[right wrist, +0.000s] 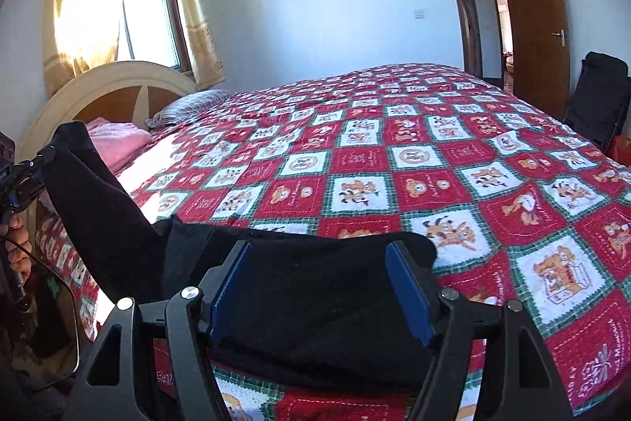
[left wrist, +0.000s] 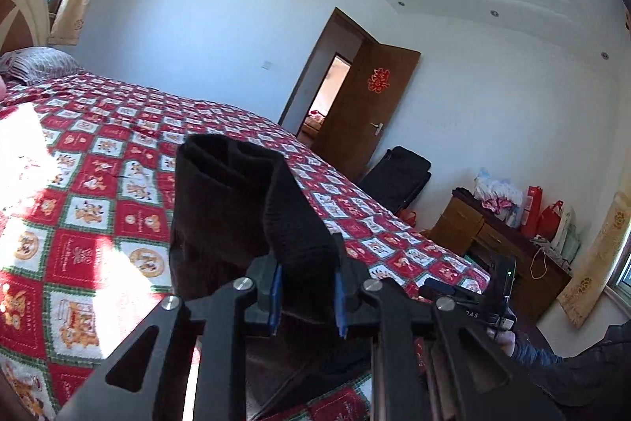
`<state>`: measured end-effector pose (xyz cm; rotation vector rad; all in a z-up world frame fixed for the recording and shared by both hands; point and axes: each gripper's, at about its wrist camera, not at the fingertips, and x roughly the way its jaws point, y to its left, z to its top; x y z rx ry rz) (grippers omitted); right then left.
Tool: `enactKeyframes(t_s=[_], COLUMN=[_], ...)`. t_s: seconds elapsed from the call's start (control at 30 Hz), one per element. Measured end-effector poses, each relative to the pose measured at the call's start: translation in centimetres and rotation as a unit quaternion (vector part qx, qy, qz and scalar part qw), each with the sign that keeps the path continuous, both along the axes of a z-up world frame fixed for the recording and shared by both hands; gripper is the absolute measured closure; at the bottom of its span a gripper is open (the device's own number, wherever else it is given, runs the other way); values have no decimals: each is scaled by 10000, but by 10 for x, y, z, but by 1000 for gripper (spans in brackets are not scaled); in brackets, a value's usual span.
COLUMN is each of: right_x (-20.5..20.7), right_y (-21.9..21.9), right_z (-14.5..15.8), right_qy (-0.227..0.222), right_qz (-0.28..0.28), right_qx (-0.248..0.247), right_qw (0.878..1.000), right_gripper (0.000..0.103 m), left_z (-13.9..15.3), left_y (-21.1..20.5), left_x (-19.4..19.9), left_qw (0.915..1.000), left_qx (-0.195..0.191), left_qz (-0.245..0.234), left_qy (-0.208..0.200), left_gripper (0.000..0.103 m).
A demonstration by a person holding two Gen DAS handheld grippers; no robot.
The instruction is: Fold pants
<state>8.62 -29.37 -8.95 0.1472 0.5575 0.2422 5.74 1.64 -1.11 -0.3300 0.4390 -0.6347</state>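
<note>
Left gripper (left wrist: 307, 296) raised, jaws nearly closed, clamped on cloth; right gripper (right wrist: 319, 290) lower, tilted down, jaws wide apart, pads touching nothing.

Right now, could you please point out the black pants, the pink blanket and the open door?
Black pants (right wrist: 315, 302), right wrist view: flat part between the claw's pads.
Pink blanket (right wrist: 118, 141), right wrist view: its folded top.
Open door (right wrist: 536, 22), right wrist view: brown panel.
</note>
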Motion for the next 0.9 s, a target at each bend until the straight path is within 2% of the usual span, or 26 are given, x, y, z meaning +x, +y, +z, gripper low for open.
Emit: enactKeyframes(t_s=[0.2,0.47,0.67,0.87,0.9], right_x=[-1,-4,4,8,9], right_y=[-33,-69,-84,-87,-87], right_z=[-1,-10,-19,-29,-30], right_qy=[105,256,439,618,637], right_qz=[-373,-792,-1017,-977,-946], right_qx=[160,241,521,748,791], right_qw=[9991,9962,9925,9905,9903], right_gripper=[32,32,32,32,32], left_z=[11,6,-30,-73,-76], left_y=[-54,-132,-201,-251,-254], left_x=[13,26,29,34,32], left_qw=[9976,9867,9680,9507,9501], left_qx=[218,611,1256,1702,1777], left_qz=[-645,-1507,-2147,-2483,-2452], left_qy=[-97,-28,340,747,748], left_gripper=[82,82,82,81,80])
